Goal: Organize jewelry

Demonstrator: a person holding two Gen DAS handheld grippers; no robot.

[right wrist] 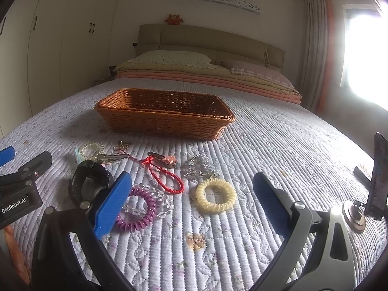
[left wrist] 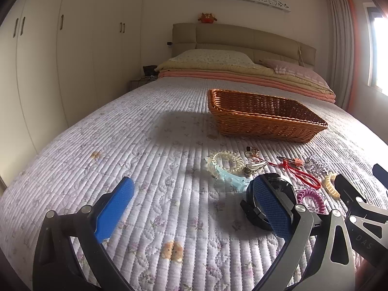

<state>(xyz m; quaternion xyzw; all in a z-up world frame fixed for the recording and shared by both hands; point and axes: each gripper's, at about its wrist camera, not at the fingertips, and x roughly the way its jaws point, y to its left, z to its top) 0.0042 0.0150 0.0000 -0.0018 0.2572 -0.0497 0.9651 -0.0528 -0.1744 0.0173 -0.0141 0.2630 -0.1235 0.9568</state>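
Fingers on both my grippers stand wide apart and hold nothing. Left gripper (left wrist: 191, 208) hangs low over the bed (left wrist: 145, 145), on the near side of the basket (left wrist: 264, 116). Right gripper (right wrist: 194, 206) hangs over the jewelry pile, also on the basket's near side.

Jewelry location: all pieces lie on the bed just in front of the basket. None shows inside it, though its floor is partly hidden by the near wall.

Step in hand, as I judge it: first pick. The yellow coil band (right wrist: 215, 198) lies between my right fingers, apart from its neighbours, so it looks the cleanest start. Plan: come straight down, one finger outside the ring and one through its hole, close gently; the coil should be springy. The purple coil band (right wrist: 137, 209) touches the clear bead bracelet (right wrist: 162, 201), so a pinch there might drag both. The red cord (right wrist: 167, 177) is thin and flat on the quilting and could snag its attached charm.

View differences:
- Left wrist view: shows the light blue hair clip (left wrist: 230, 178) next to the clear coil band (left wrist: 228, 161); the black watch (left wrist: 266, 201) sits against my right-hand finger pad (left wrist: 269, 206).
- Right wrist view: shows a phone on a stand (right wrist: 377, 179), far to the basket's right, which is absent from the left view.
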